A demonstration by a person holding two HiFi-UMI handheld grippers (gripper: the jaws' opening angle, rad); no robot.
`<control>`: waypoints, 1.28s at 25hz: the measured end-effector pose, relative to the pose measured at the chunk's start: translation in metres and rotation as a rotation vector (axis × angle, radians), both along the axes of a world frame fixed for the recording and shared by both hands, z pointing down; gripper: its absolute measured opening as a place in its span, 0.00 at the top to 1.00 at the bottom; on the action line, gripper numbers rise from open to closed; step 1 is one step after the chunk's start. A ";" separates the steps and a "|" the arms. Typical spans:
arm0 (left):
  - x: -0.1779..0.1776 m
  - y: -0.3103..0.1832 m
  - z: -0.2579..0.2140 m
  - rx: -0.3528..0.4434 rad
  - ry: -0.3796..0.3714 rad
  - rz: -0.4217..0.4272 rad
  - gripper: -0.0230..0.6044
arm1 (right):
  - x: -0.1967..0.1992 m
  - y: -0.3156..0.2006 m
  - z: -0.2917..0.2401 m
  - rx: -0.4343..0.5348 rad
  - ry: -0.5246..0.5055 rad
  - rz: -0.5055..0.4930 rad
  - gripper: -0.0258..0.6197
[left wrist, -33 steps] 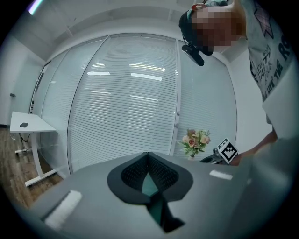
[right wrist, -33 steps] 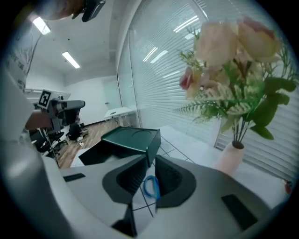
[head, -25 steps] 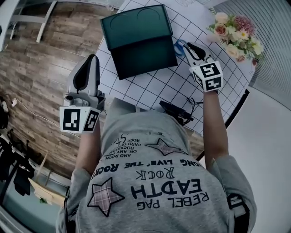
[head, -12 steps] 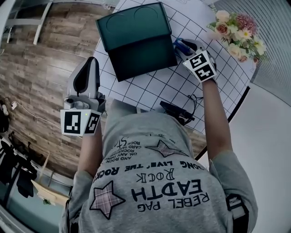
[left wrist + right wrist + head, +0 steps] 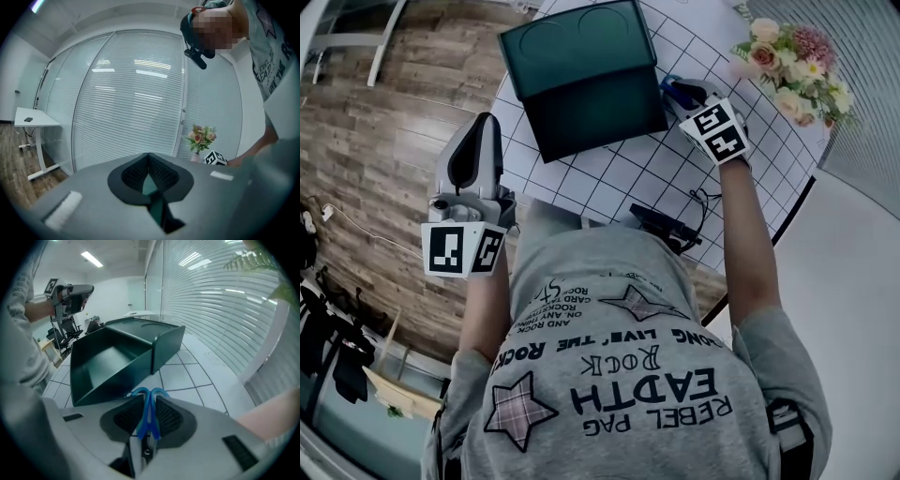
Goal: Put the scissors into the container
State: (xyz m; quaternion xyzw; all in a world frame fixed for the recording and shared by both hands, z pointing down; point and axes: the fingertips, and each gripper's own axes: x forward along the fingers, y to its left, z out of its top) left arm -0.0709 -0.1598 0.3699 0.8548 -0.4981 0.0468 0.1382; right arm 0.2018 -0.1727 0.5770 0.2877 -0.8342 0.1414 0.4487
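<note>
The dark green container [image 5: 581, 75] stands open on the checked table [image 5: 647, 169]. In the right gripper view its hollow [image 5: 117, 362] faces me, just beyond the jaws. The blue-handled scissors [image 5: 149, 413] lie on the table at the container's right side; only a bit of blue [image 5: 667, 84] shows in the head view. My right gripper [image 5: 680, 91] points steeply down on them. Its jaws have just been closing, and the pads [image 5: 168, 417] press on the blue handles between them. My left gripper [image 5: 478, 150] hangs left of the table over the floor, shut and empty [image 5: 149, 164].
A bunch of flowers [image 5: 787, 66] stands at the table's far right; it also shows in the left gripper view [image 5: 200, 137]. A black device [image 5: 661, 228] sits at the table's near edge. A white desk [image 5: 33, 123] stands by the blinds.
My right gripper has moved down and toward the container onto the scissors, and its jaws now hold the blue handles. The left gripper has stayed where it was.
</note>
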 end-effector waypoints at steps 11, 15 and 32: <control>0.000 0.001 -0.005 0.011 0.001 0.004 0.95 | 0.001 0.000 -0.009 0.025 0.057 -0.001 0.83; 0.000 0.000 -0.008 0.016 0.003 0.009 0.95 | 0.003 0.000 -0.025 0.077 0.044 0.019 0.83; 0.006 0.004 -0.027 0.057 0.005 0.049 0.95 | 0.008 0.002 -0.098 0.286 -0.055 0.111 0.83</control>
